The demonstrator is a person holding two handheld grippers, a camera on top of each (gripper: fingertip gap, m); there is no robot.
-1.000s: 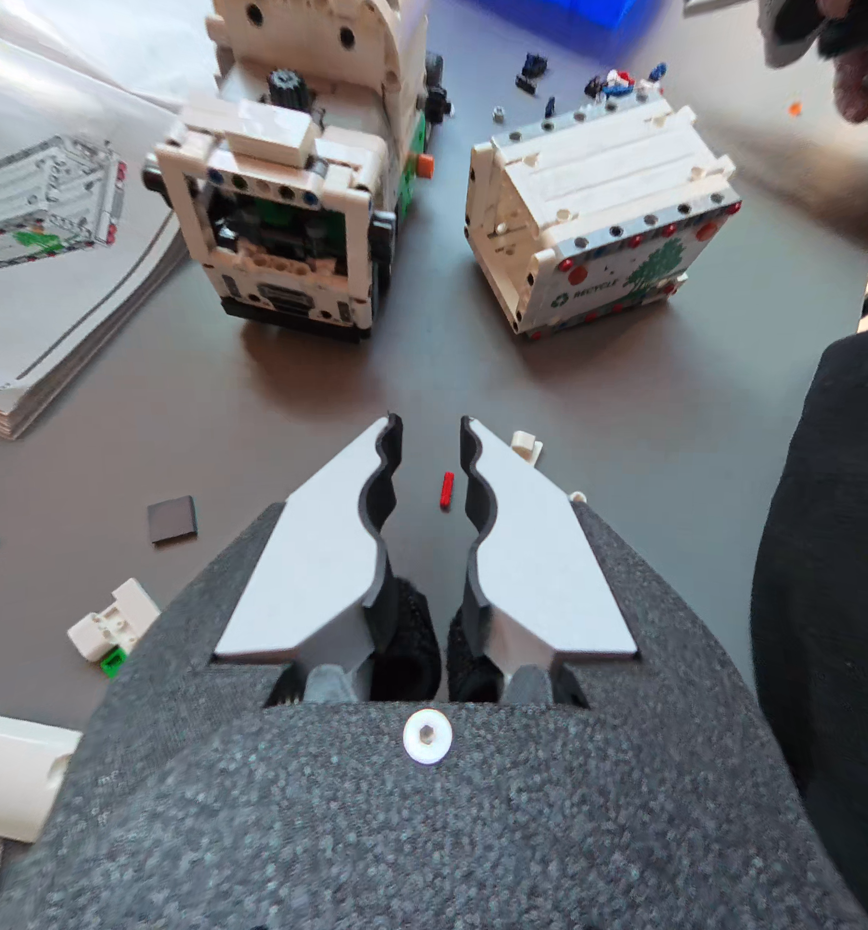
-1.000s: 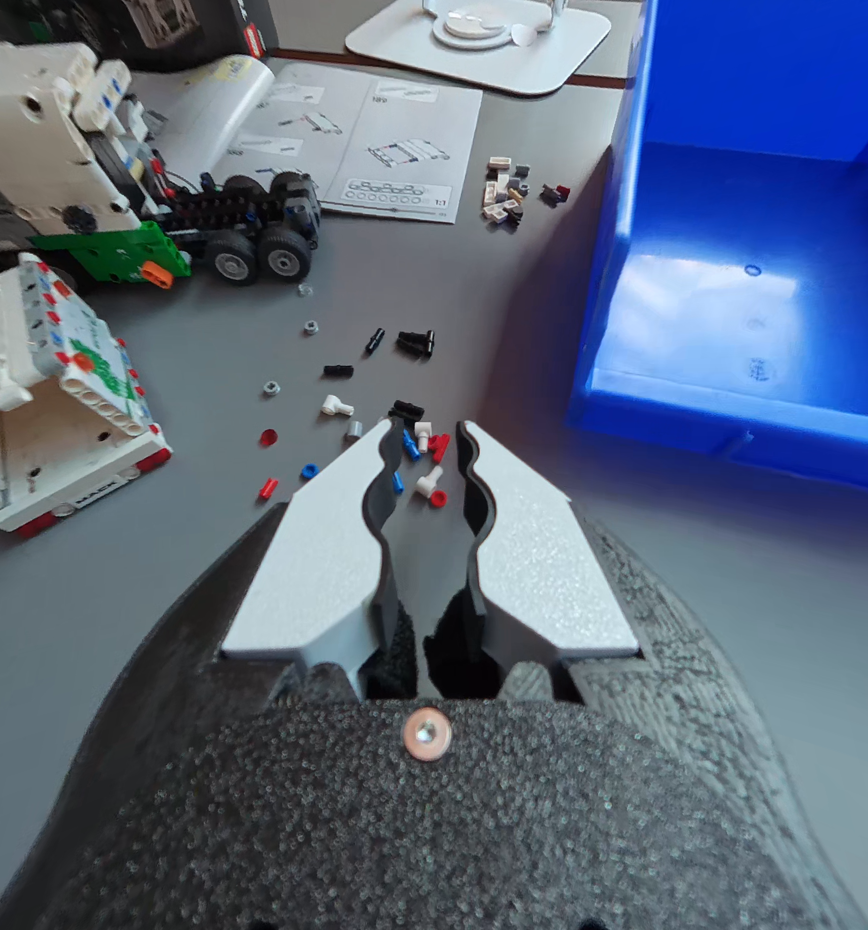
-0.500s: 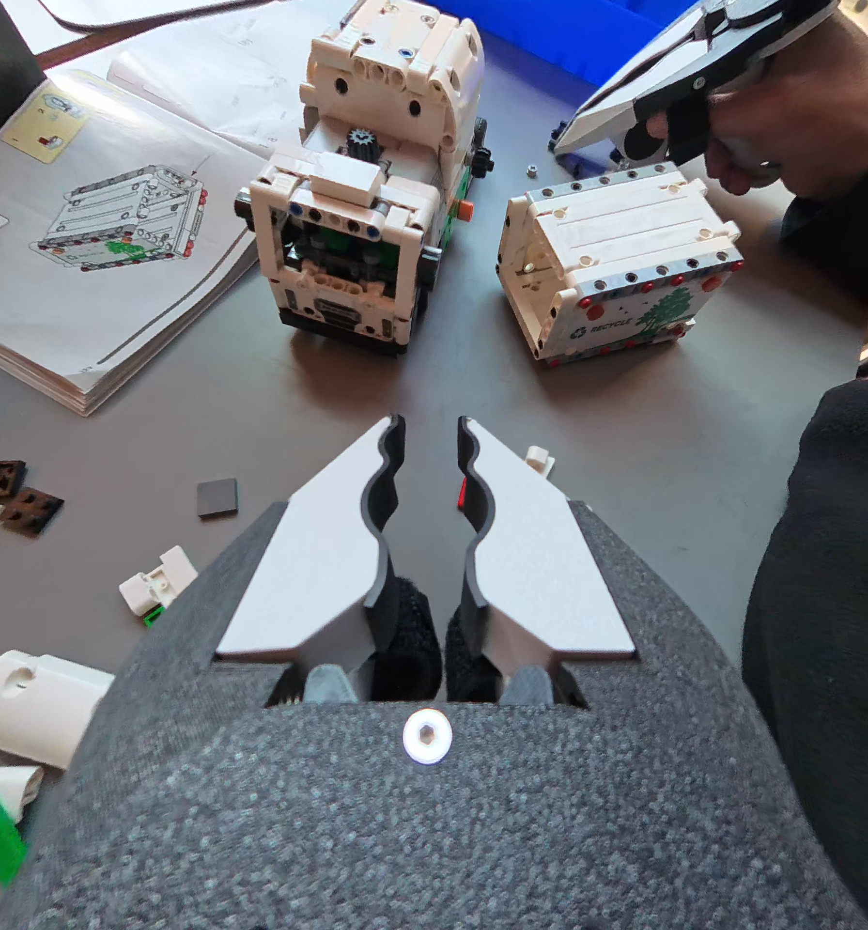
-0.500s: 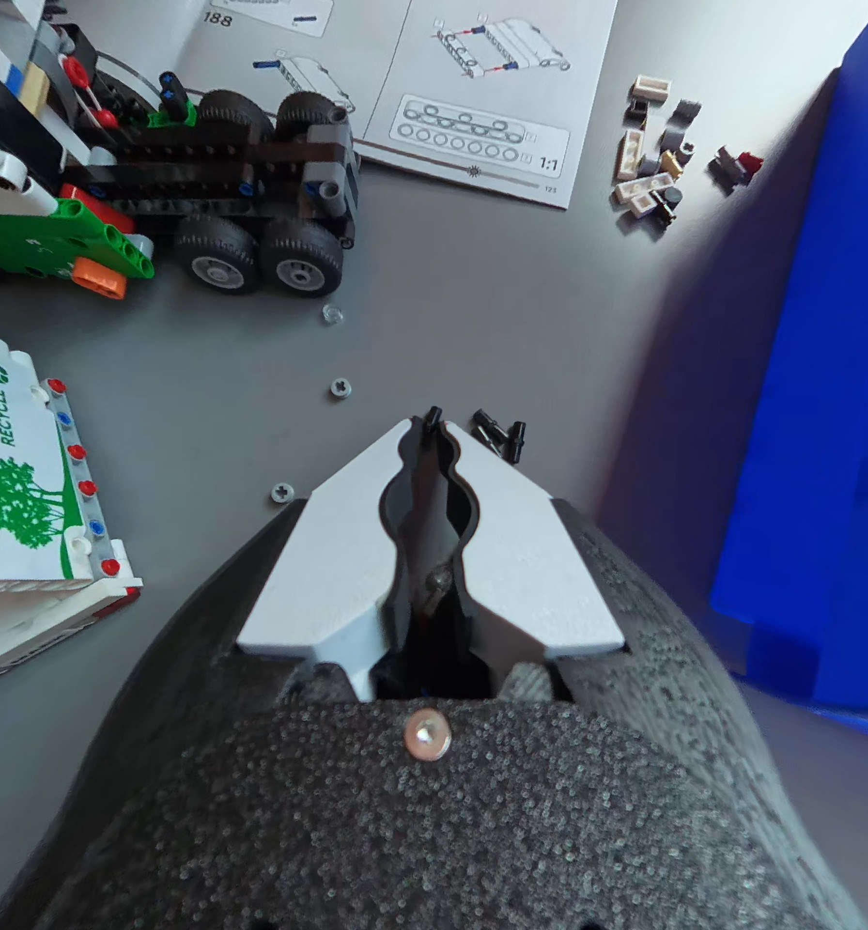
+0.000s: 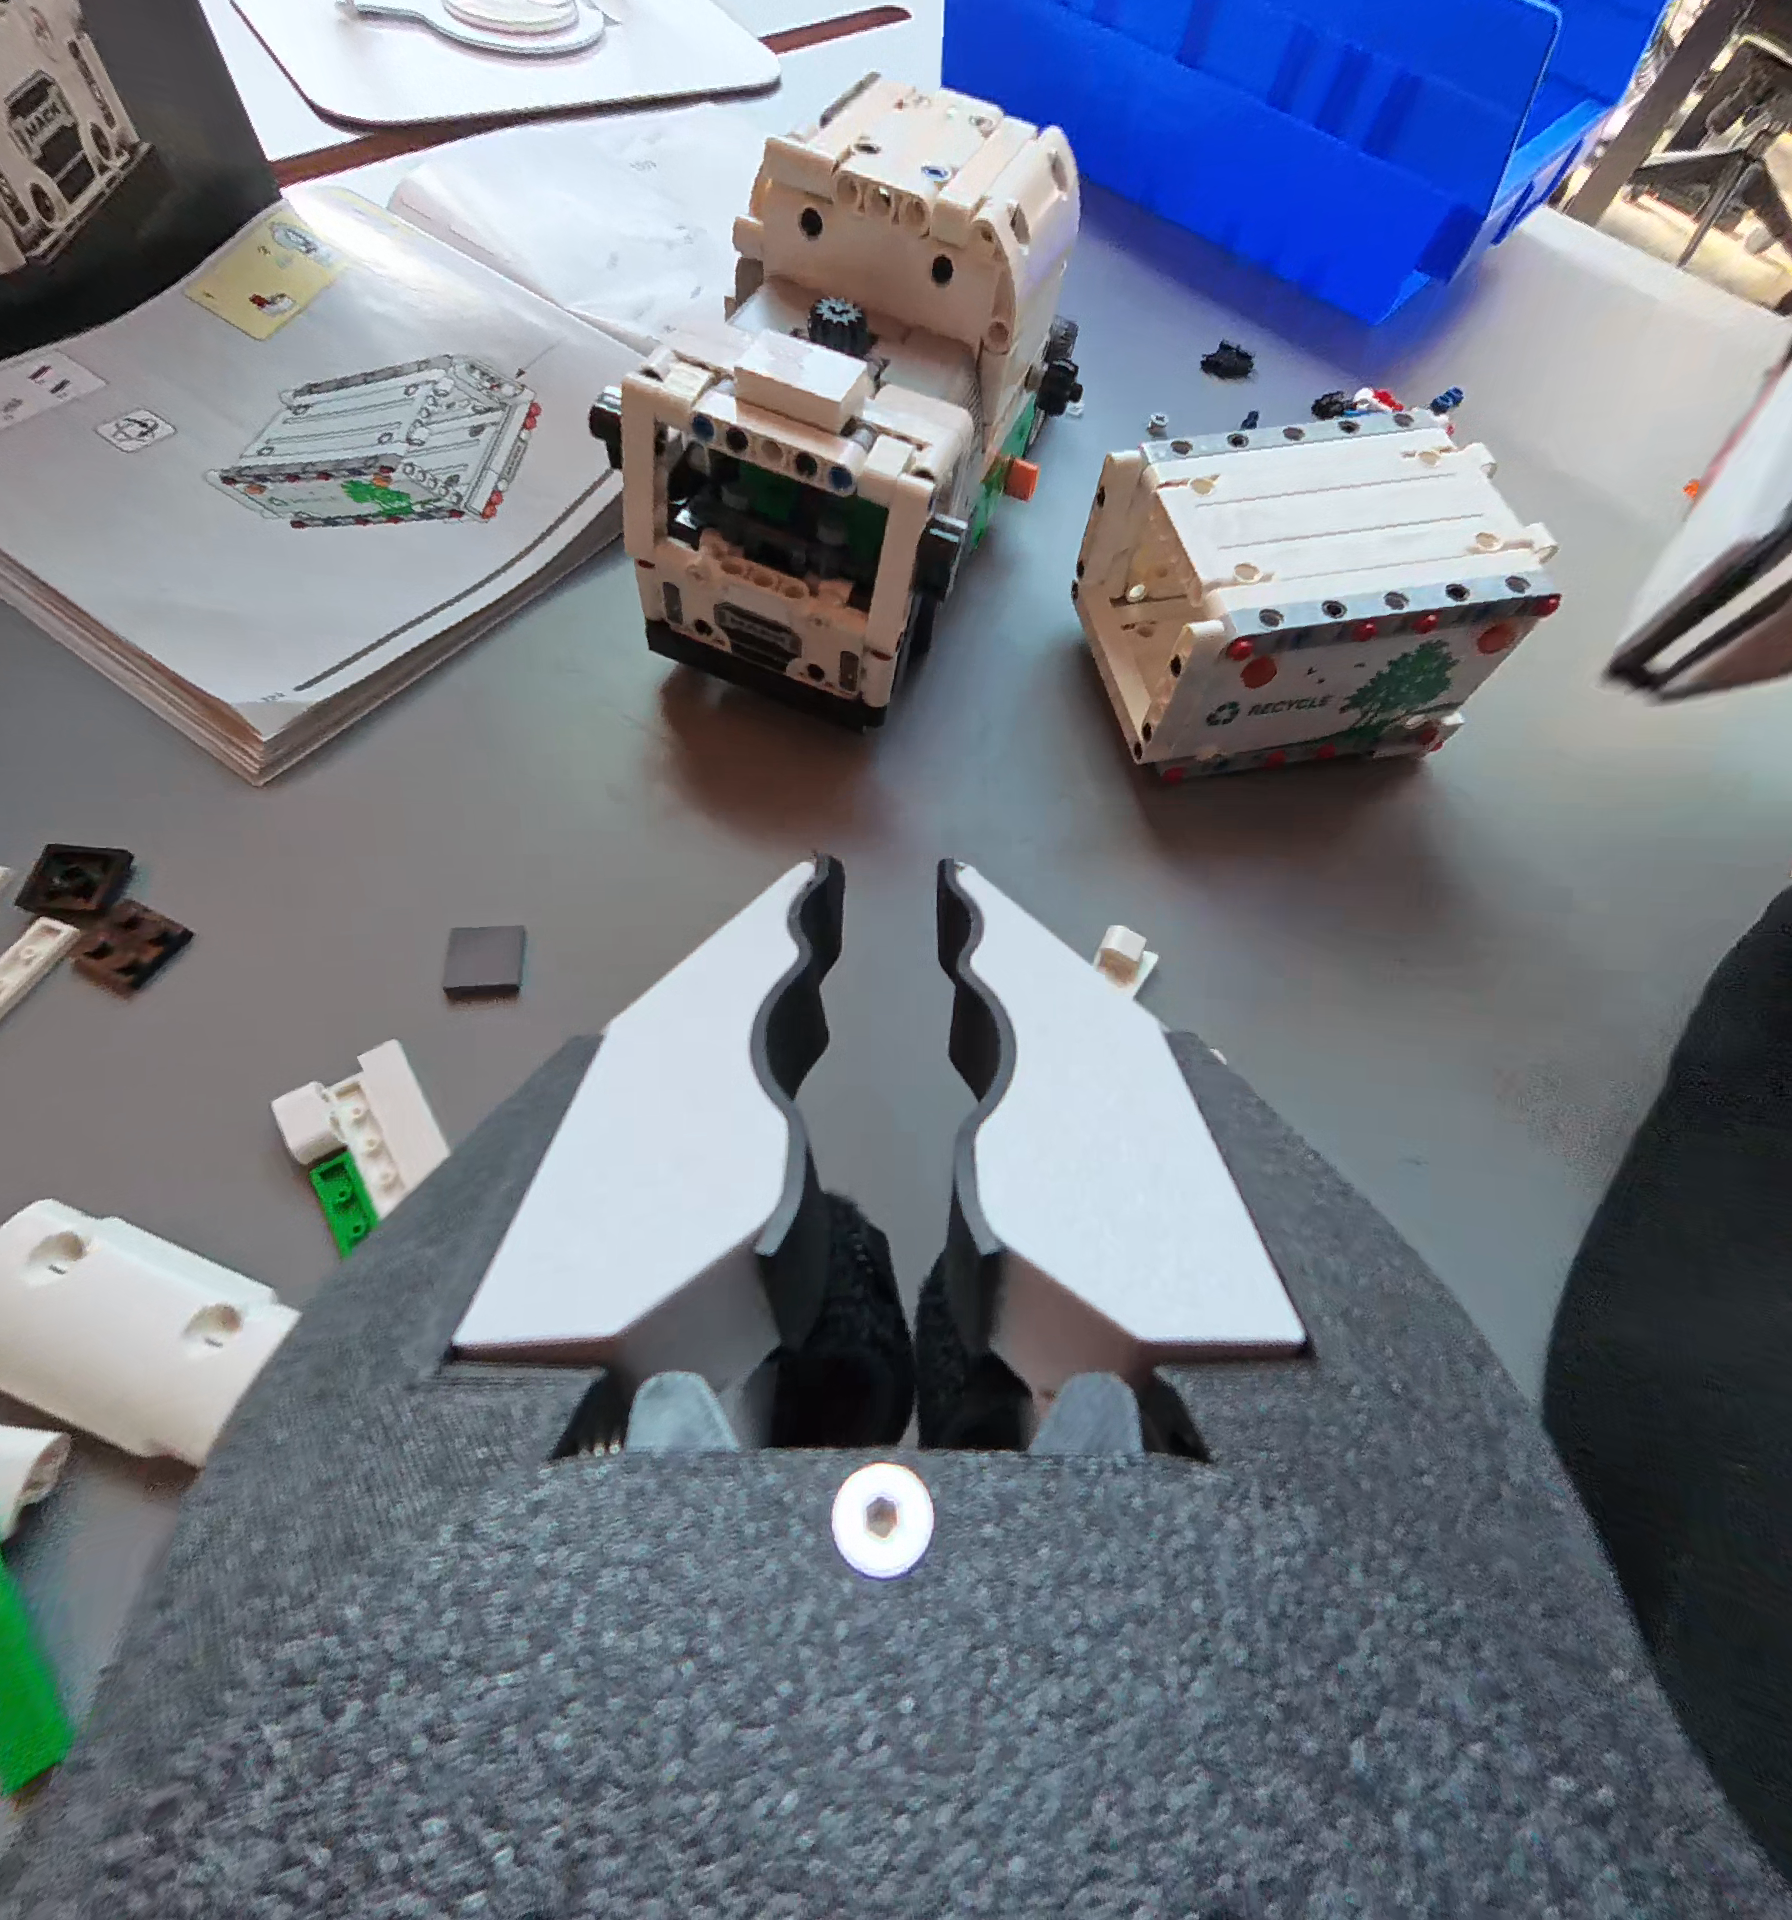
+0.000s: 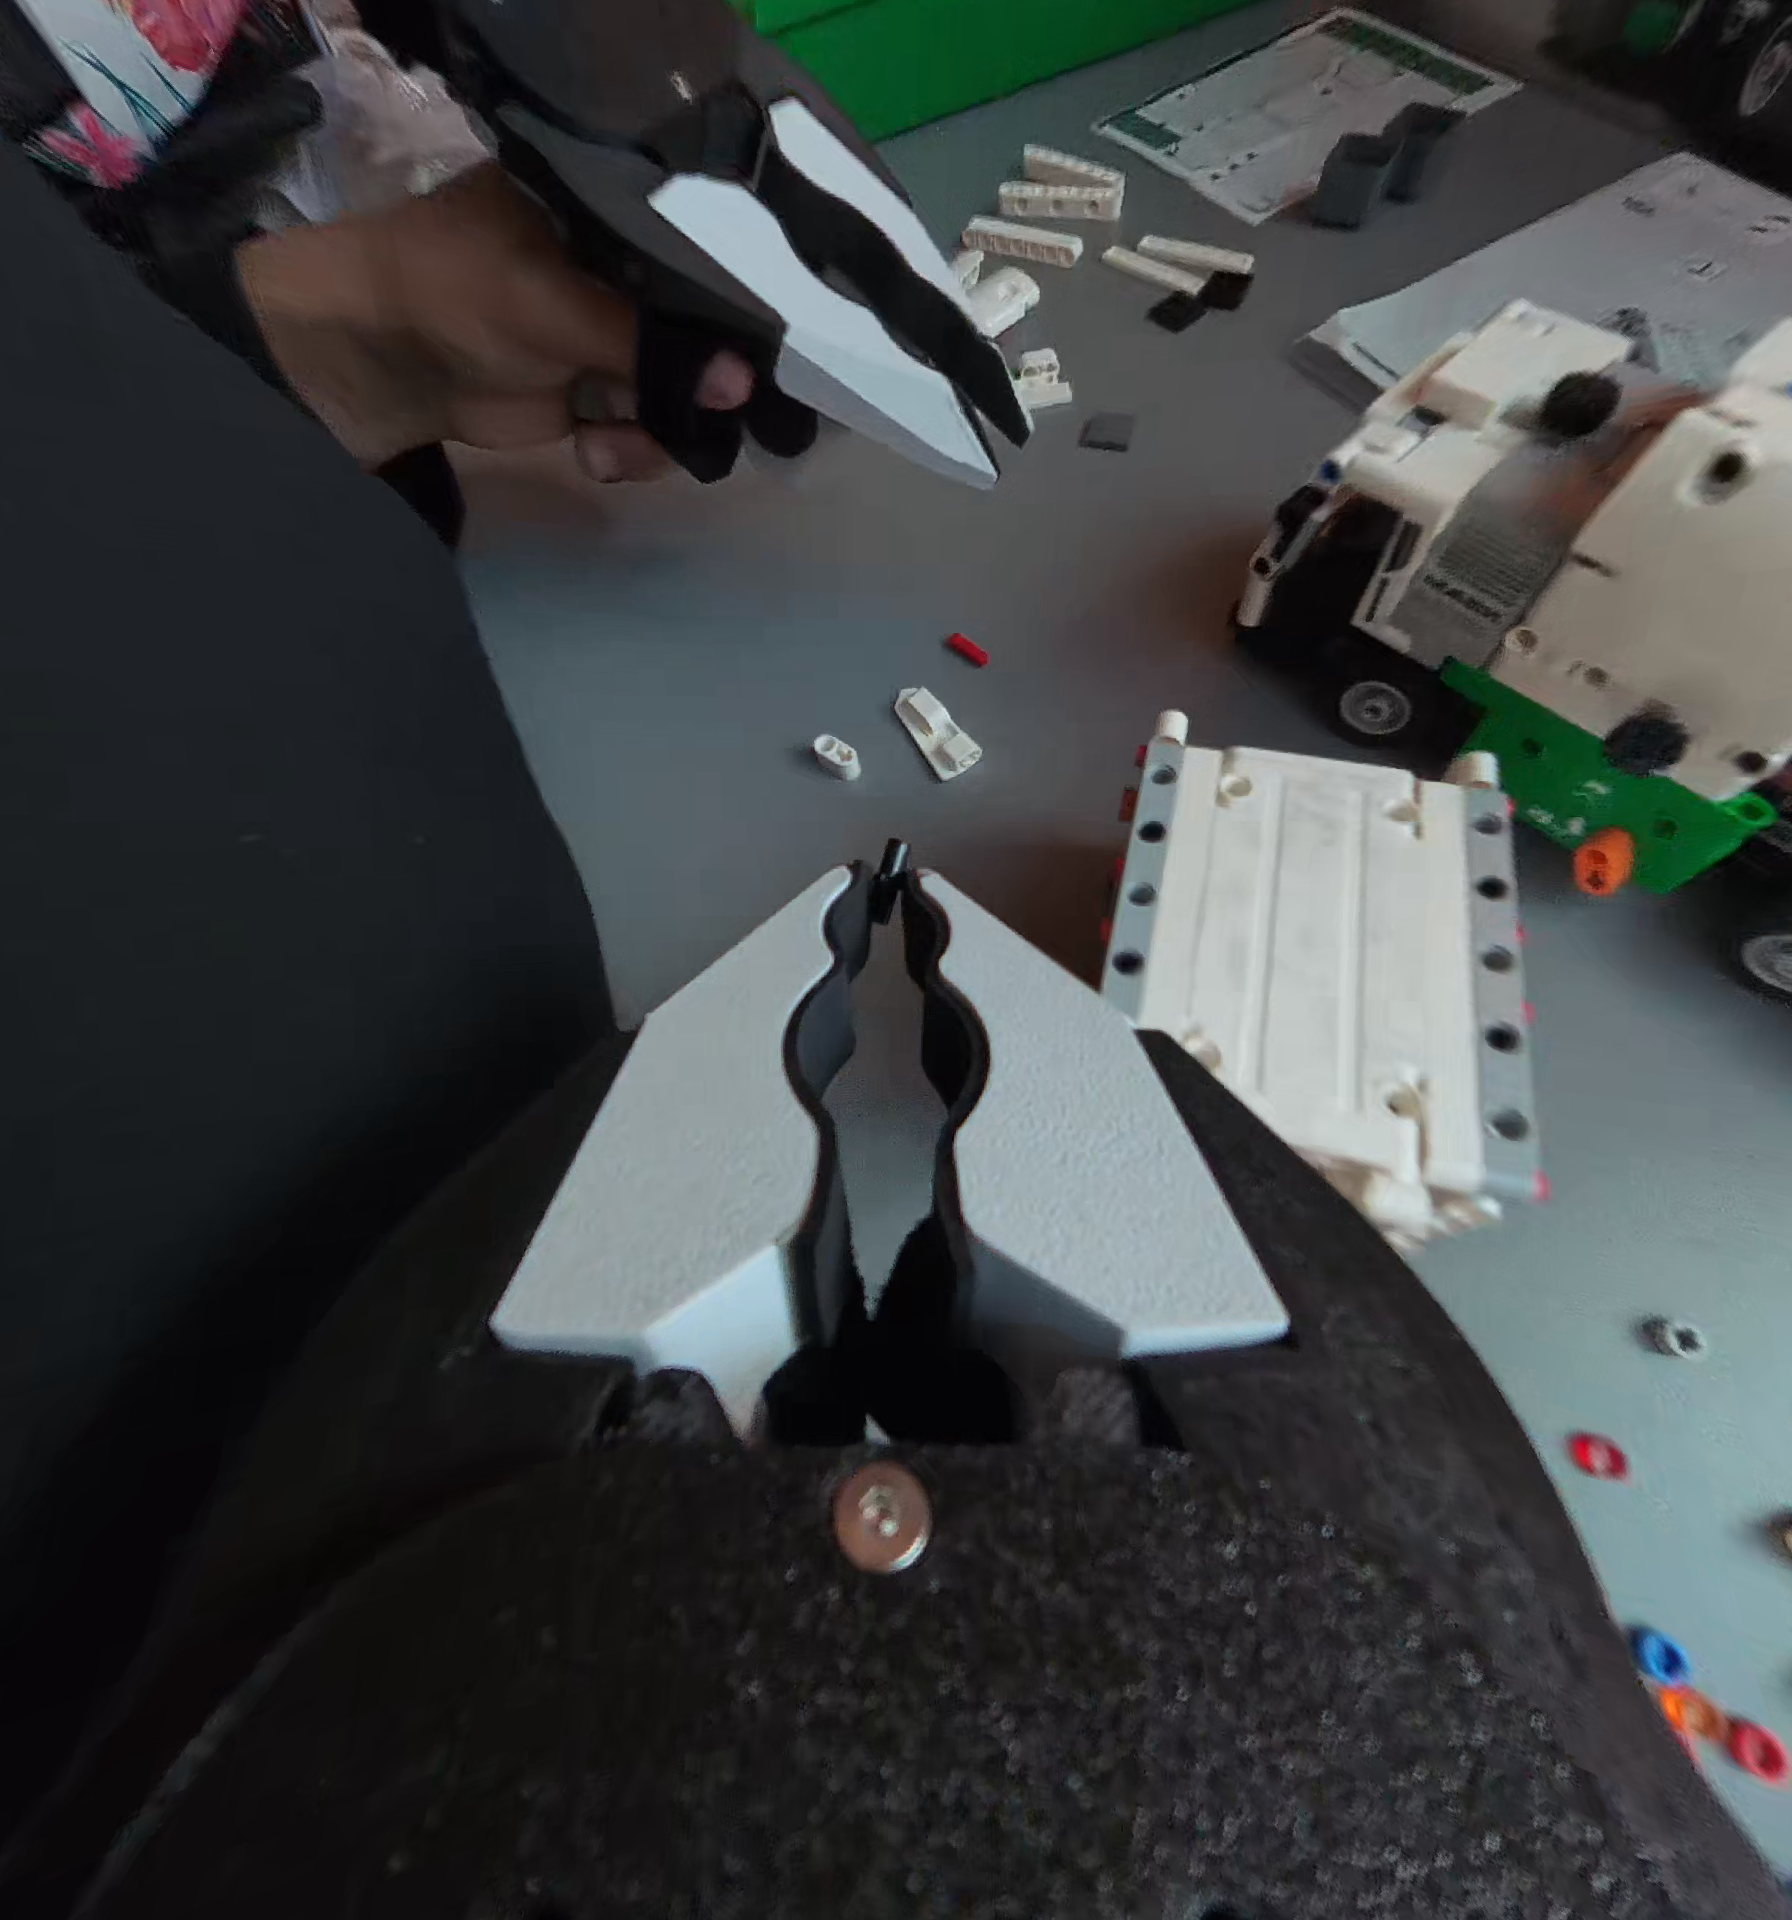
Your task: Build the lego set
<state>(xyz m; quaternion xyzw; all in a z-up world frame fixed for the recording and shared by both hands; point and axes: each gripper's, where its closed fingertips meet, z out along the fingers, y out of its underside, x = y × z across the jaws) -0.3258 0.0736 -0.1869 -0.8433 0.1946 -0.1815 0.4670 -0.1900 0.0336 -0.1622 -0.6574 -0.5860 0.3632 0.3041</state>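
Right now the right gripper [image 6: 890, 883] is nearly closed, its tips pinching a small black pin [image 6: 888, 878] that pokes out in front, held in the air above the desk [image 6: 726, 613]. Just beside it on the right lies the white box section [image 6: 1318, 956] of the lego set, on its side, and beyond that stands the white and green truck [image 6: 1557, 613]. The left gripper [image 5: 887, 883] hangs over the desk with its jaws a little apart and nothing between them. Ahead of it the truck [image 5: 840, 416] and the box section [image 5: 1307, 582] stand near each other but not touching. A blue bin [image 5: 1276, 135] sits behind them; what it holds cannot be seen. An open instruction booklet [image 5: 248, 499] lies left of the truck, with loose white, black and green pieces scattered nearer
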